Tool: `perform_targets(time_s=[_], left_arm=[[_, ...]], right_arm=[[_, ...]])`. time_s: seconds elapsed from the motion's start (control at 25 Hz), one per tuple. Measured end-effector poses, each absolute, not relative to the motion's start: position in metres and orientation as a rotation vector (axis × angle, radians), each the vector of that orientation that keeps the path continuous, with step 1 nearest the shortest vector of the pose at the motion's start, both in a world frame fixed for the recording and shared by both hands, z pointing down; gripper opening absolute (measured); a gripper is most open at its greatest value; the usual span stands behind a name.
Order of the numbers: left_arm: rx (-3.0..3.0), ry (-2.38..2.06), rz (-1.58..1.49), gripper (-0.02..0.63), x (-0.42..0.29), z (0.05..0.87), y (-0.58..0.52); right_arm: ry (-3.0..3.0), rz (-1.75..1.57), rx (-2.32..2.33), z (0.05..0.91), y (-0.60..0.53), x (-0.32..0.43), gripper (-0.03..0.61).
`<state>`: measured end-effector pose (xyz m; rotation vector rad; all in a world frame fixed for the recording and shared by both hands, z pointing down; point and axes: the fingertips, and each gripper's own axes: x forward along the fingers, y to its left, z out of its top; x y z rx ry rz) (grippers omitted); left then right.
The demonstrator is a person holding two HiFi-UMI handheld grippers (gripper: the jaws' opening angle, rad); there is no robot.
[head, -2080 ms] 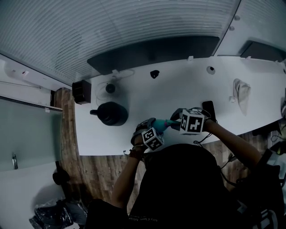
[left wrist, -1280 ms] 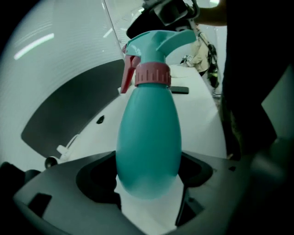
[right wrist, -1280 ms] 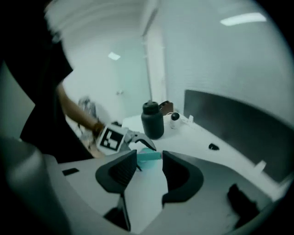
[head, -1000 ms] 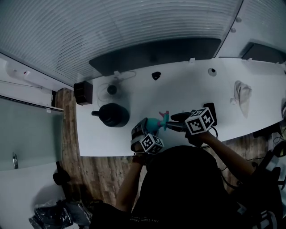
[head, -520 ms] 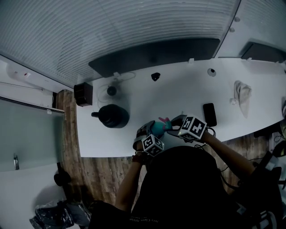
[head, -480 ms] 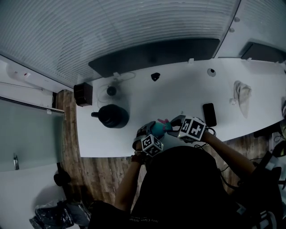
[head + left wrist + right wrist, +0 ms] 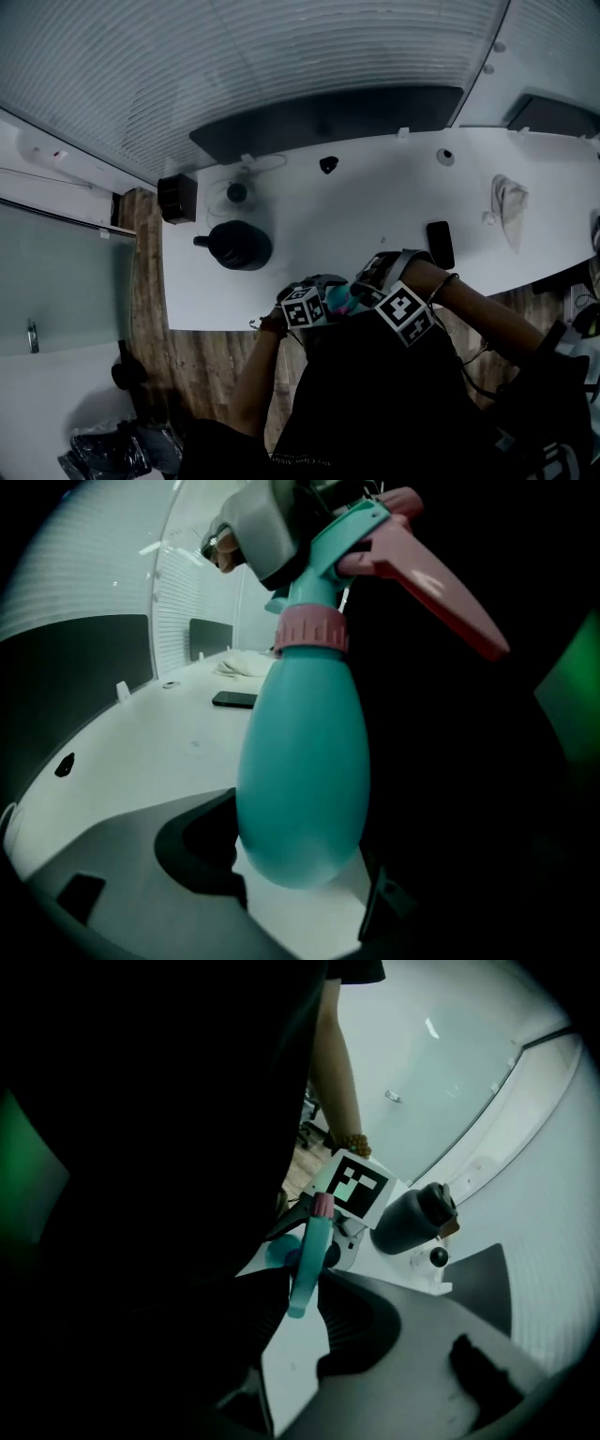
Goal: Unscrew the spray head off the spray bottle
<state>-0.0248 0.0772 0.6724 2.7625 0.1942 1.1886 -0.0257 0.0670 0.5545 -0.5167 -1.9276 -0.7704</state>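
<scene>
The teal spray bottle (image 7: pixel 302 761) hangs over the near edge of the white table (image 7: pixel 375 197). My left gripper (image 7: pixel 305 874) is shut on its rounded body. A pink collar (image 7: pixel 311 630) sits at the neck, under the teal spray head (image 7: pixel 349 529) and its pink trigger (image 7: pixel 422 574). My right gripper (image 7: pixel 300 1288) has just been closing, and the spray head (image 7: pixel 306 1255) lies between its jaws, gripped. In the head view the bottle (image 7: pixel 337 298) shows only as a sliver between the two marker cubes, with the left gripper (image 7: pixel 317 302) beside the right gripper (image 7: pixel 370 291).
A black jug (image 7: pixel 239 246) stands on the table to the left. A black phone (image 7: pixel 438 244) and a crumpled cloth (image 7: pixel 509 202) lie to the right. A black box (image 7: pixel 178 197) sits at the table's far left corner. The person's dark torso crowds both grippers.
Both grippers and the bottle have drawn back toward the person. The right gripper has rolled over, its cube now lower and tilted. The bottle is more hidden between the cubes.
</scene>
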Motion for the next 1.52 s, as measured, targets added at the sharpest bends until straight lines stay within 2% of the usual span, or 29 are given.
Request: perform_targets(time_s=[0.2, 0.32, 0.4, 0.52, 0.6, 0.76, 0.88, 0.96, 1.08, 1.28, 1.44, 1.52], left_arm=[[2.789, -0.091, 1.034, 0.385, -0.021, 0.67, 0.052], [2.788, -0.347, 1.098, 0.385, -0.034, 0.676, 0.029], [2.776, -0.61, 1.276, 0.385, -0.053, 0.68, 0.005], [2.735, -0.917, 1.513, 0.385, -0.075, 0.679, -0.02], [2.71, -1.03, 1.606, 0.385, -0.082, 0.675, -0.03], [2.668, -1.104, 1.718, 0.385, -0.087, 0.672, -0.037], [2.664, -1.073, 1.777, 0.386, -0.081, 0.675, -0.037], [2.646, -1.045, 1.804, 0.386, -0.079, 0.679, -0.035], [2.655, -0.932, 1.794, 0.387, -0.075, 0.685, -0.028], [2.673, -0.58, 1.594, 0.387, -0.055, 0.691, 0.002], [2.606, -0.199, 1.399, 0.387, -0.034, 0.7, 0.037], [2.589, -0.032, 1.391, 0.387, -0.028, 0.705, 0.056]], right_arm=[[-1.971, -0.752, -0.372, 0.542, 0.037, -0.022, 0.096], [-2.084, -0.543, -0.216, 0.534, 0.016, -0.018, 0.097], [-2.284, -0.076, -0.083, 0.529, 0.005, -0.022, 0.097], [-2.415, 0.969, 0.079, 0.529, -0.007, -0.025, 0.097], [-2.33, 1.412, 0.161, 0.542, -0.014, -0.018, 0.097], [-2.224, 1.723, 0.187, 0.557, -0.014, -0.015, 0.097], [-2.178, 1.824, 0.126, 0.56, -0.01, -0.021, 0.097], [-2.194, 1.729, 0.122, 0.563, -0.008, -0.023, 0.095], [-2.256, 1.379, 0.077, 0.566, -0.001, -0.021, 0.089], [-2.258, 0.439, -0.092, 0.561, 0.018, -0.019, 0.067], [-1.987, -0.385, -0.351, 0.568, 0.031, -0.015, 0.061], [-1.843, -0.65, -0.542, 0.573, 0.047, -0.009, 0.061]])
